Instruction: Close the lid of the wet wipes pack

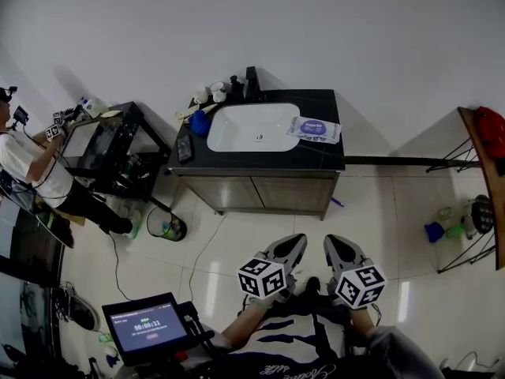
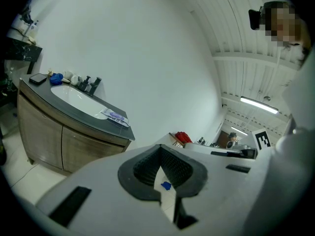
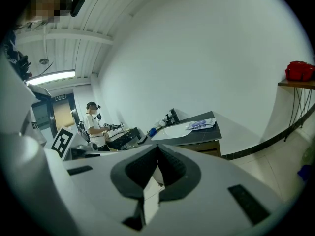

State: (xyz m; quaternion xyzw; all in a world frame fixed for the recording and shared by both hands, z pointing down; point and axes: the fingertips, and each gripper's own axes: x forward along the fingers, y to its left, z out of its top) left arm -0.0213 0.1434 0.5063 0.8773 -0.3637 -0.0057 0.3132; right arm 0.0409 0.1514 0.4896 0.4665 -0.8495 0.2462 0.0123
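The wet wipes pack (image 1: pixel 314 129) lies on the bench (image 1: pixel 260 159) beside the sink (image 1: pixel 252 126), well apart from the left gripper (image 1: pixel 293 245) and the right gripper (image 1: pixel 335 245). Both are held near the person's body with their jaws together on nothing. The lid looks too small to read, so this could be the approach to press it shut, or standing back with it already closed.
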